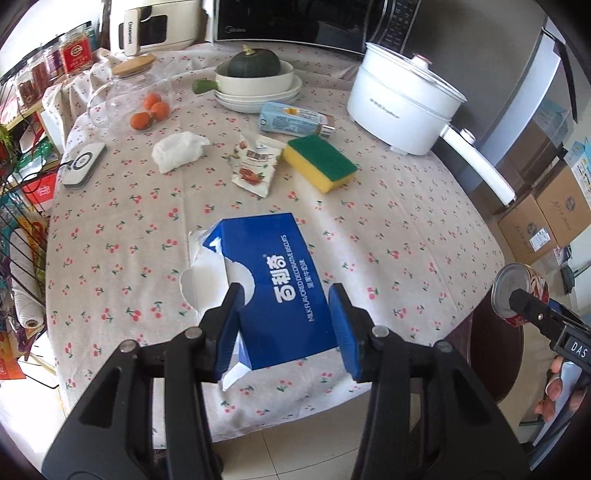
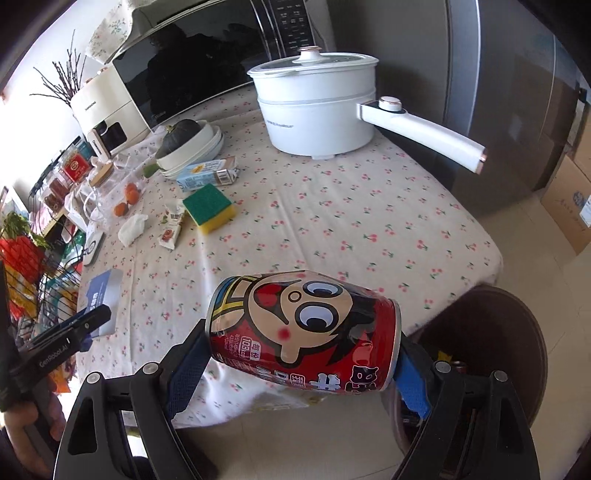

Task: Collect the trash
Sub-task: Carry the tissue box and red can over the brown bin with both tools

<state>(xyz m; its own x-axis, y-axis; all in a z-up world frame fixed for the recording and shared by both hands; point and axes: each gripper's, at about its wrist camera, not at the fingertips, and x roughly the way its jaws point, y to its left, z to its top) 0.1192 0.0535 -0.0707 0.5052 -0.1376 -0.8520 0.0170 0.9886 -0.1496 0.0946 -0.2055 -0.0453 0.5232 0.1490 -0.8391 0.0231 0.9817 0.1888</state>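
Observation:
My left gripper (image 1: 286,295) is open, with its blue pads on either side of an opened blue biscuit box (image 1: 273,284) lying on the cherry-print tablecloth (image 1: 388,229) near the front edge; whether the pads touch it is unclear. My right gripper (image 2: 303,347) is shut on a red cartoon drink can (image 2: 306,332), held sideways off the table's front right edge; the can also shows in the left wrist view (image 1: 517,293). A crumpled tissue (image 1: 177,149), a snack wrapper (image 1: 255,164) and a light-blue carton (image 1: 291,118) lie further back.
A yellow-green sponge (image 1: 321,162), stacked white dishes (image 1: 258,92) holding a squash, a white electric pot (image 1: 402,107) with a long handle, a glass jar (image 1: 129,92), oranges (image 1: 151,110) and a microwave (image 1: 288,22) stand on the table. A brown round stool (image 2: 498,332) stands below the can.

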